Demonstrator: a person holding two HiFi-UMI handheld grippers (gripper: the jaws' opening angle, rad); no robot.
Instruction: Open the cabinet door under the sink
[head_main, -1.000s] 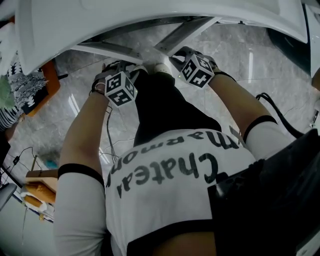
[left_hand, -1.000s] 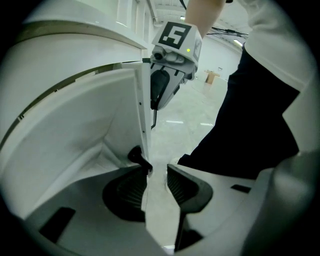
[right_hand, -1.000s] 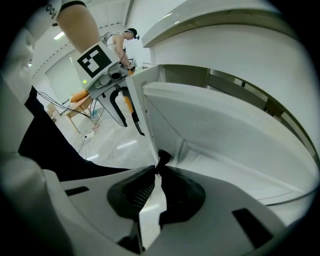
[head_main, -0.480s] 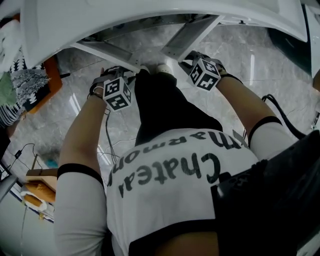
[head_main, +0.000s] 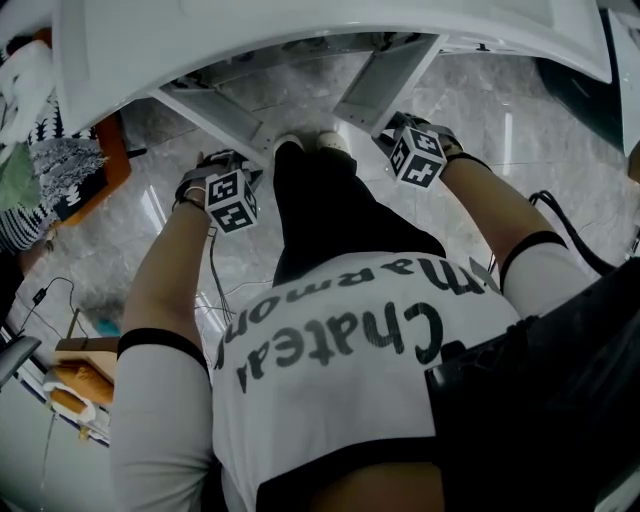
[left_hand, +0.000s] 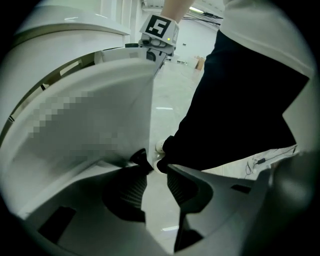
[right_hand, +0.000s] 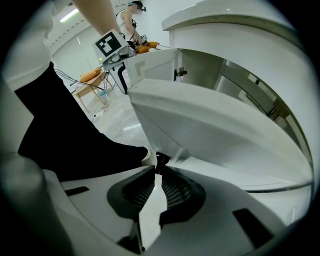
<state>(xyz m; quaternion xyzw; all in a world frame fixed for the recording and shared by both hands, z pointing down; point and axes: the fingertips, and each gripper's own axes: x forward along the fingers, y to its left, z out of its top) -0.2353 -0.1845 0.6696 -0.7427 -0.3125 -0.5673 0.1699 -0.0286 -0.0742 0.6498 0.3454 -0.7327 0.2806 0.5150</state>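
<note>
The white sink unit (head_main: 300, 30) fills the top of the head view, and its two cabinet doors stand swung out toward me. My left gripper (head_main: 250, 172) (left_hand: 152, 162) points steeply down with its jaws closed on the free edge of the left door (head_main: 210, 115) (left_hand: 100, 115). My right gripper (head_main: 388, 128) (right_hand: 158, 165) is shut on the thin edge of the right door (head_main: 385, 75) (right_hand: 210, 130), its jaws almost together. Between the doors the cabinet's inside (right_hand: 200, 70) shows, with a hinge on its wall.
My black trousers (head_main: 330, 210) and white shoes (head_main: 315, 142) stand between the two doors on a grey marble floor (head_main: 480, 110). Cables (head_main: 215, 280) trail on the floor. An orange table (head_main: 105, 165) stands at the left. A dark object (head_main: 575, 85) is at the right.
Both doors have swung wider apart. My left gripper moved left and toward me with its door; my right gripper moved right and toward me with the other.
</note>
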